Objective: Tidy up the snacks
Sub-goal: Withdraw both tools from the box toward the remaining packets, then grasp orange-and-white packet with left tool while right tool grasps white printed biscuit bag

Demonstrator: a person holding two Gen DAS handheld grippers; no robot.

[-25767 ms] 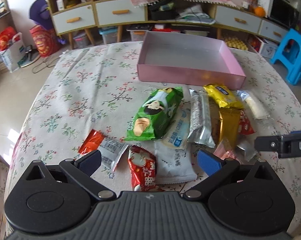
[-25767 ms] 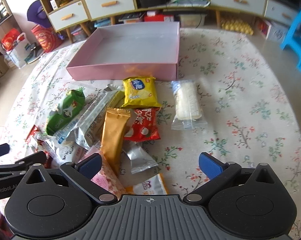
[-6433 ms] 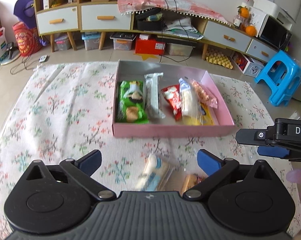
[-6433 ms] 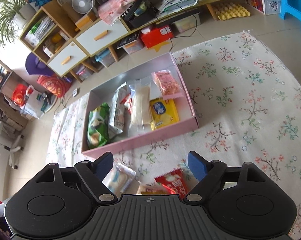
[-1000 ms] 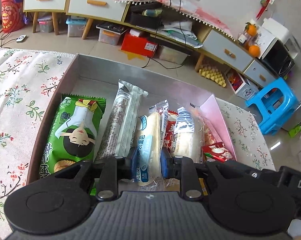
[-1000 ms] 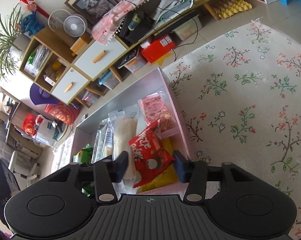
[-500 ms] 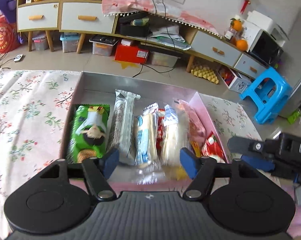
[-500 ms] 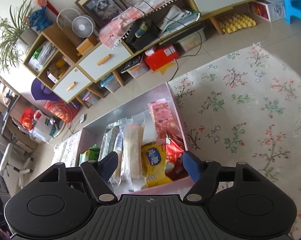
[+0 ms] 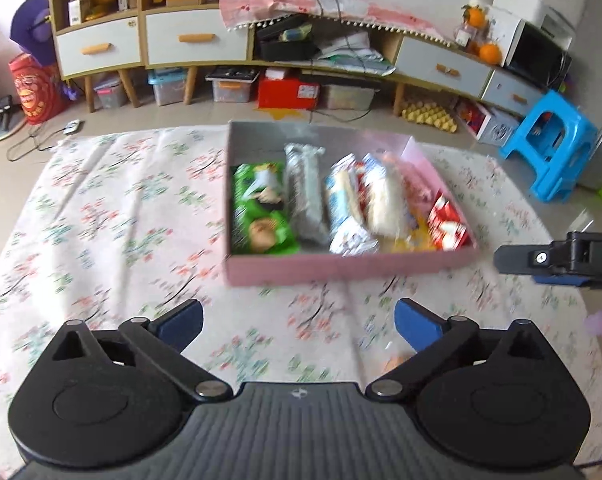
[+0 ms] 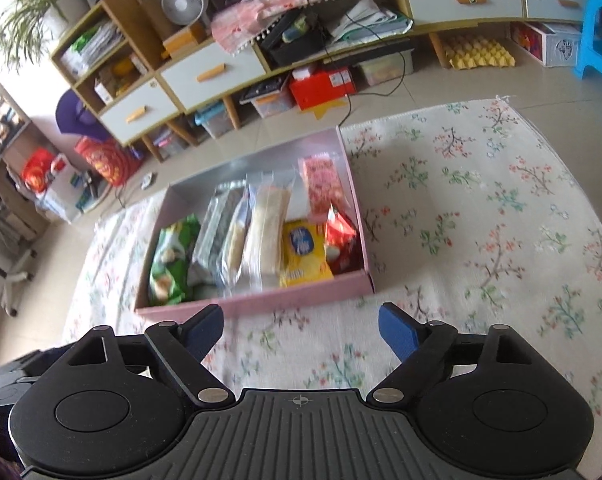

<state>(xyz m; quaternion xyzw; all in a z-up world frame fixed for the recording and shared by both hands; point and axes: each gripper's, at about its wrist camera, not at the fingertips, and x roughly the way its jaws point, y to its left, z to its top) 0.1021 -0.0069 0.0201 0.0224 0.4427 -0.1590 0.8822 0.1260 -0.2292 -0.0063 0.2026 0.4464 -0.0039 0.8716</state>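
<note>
Snacks are lying side by side in the pink box (image 9: 341,268), sitting at twelve o'clock from the left claw (image 9: 297,320) on the floral surface (image 9: 121,240). The left claw's jaws have just been opening and are standing wide, released, with nothing between them. A green packet (image 9: 257,216) is lying at the box's nine o'clock end, a red packet (image 9: 447,226) at its three o'clock end. The right claw (image 9: 541,264) is showing at three o'clock.

Seen from the right wrist, the right claw's (image 10: 301,330) jaws have likewise just been opening and are gaping over bare cloth. The box (image 10: 301,300) is sitting at eleven o'clock, a yellow packet (image 10: 303,256) resting beside the red one (image 10: 341,240).
</note>
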